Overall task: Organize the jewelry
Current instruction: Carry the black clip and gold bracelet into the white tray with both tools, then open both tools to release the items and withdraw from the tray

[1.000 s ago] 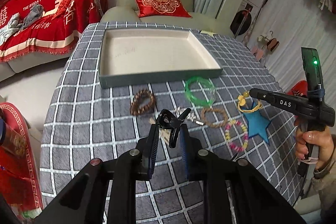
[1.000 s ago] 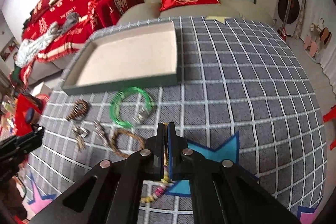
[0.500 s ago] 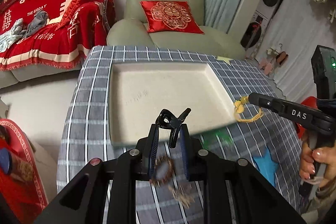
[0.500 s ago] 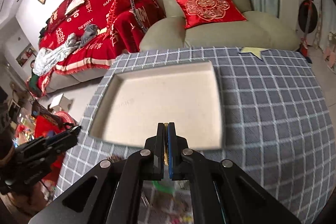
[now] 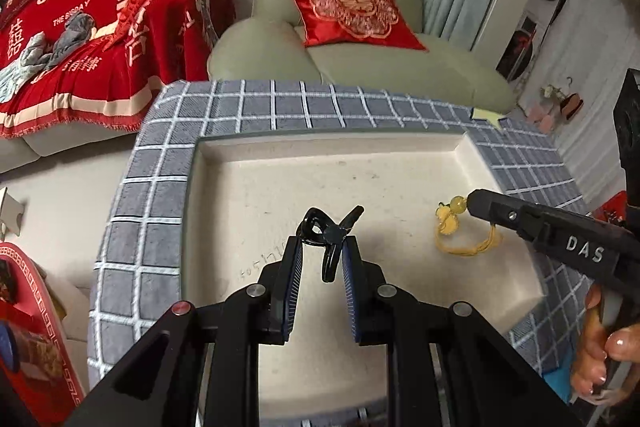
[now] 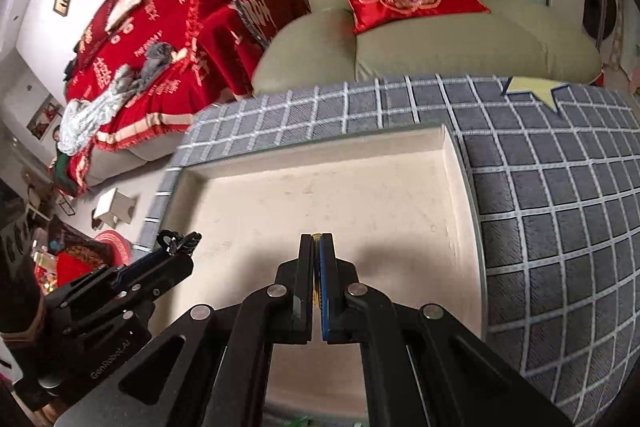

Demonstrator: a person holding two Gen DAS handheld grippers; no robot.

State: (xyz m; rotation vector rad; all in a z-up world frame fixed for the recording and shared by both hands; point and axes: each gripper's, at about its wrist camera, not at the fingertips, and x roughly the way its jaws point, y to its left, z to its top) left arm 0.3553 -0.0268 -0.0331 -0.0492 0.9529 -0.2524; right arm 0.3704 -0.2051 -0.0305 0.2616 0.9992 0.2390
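Observation:
A shallow cream tray lies on the grey checked tablecloth. My left gripper is shut on a black hair claw clip and holds it above the tray's middle. It also shows in the right wrist view at the left. My right gripper is shut on a yellow beaded cord charm, only a sliver of which shows between its fingers there. In the left wrist view the right gripper holds the charm dangling over the tray's right part.
A green armchair with a red cushion stands beyond the table's far edge. A sofa with a red blanket is at the far left. A yellow star patch marks the cloth's far right corner.
Both grippers lifted from the cluster of jewelry on the cloth and moved forward over the tray, each carrying its item. The bracelets have dropped out of view.

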